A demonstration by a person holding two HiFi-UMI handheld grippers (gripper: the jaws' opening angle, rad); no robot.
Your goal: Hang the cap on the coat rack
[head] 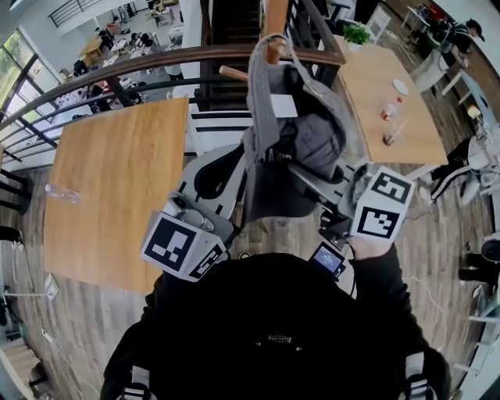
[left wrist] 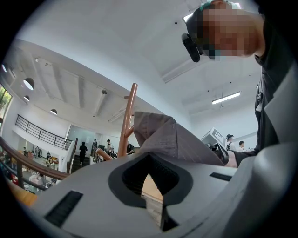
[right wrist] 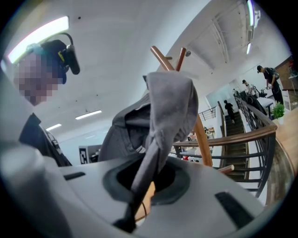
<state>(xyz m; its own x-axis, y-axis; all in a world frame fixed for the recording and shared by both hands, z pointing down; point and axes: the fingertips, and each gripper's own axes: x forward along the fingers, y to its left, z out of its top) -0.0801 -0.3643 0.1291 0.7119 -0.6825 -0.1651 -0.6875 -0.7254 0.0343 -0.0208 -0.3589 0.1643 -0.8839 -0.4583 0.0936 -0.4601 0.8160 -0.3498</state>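
a person seen from above, both arms raised in front of them, a gripper in each hand. a grey cap (head: 301, 144) is held in the air at the centre of the head view, bunched against the copper-brown coat rack (head: 273, 23), whose pole rises out of the cloth toward 12 o'clock. one short peg (head: 234, 74) sticks out at about 10 o'clock from the cap.

in the right gripper view, the right gripper (right wrist: 128, 216) is clenched on a narrow band of the cap's cloth. the band runs from the pinch at 6 o'clock up toward 1 o'clock, where the crown drapes in front of the pole. two peg tips show just above the crown at 12 o'clock. whether any cloth is already hooked over a peg cannot be told.

in the left gripper view, the left gripper (left wrist: 156, 200) has its jaws a little apart, floor showing through the gap and no cloth between them. a folded edge of the cap sits just beyond its tip at 12 o'clock.

seen from above, the right gripper is at 4 o'clock from the cap and the left at 7 o'clock. the hold is on the right, so the next move likely falls to it: lifting the cap toward 12 o'clock and over a peg tip.
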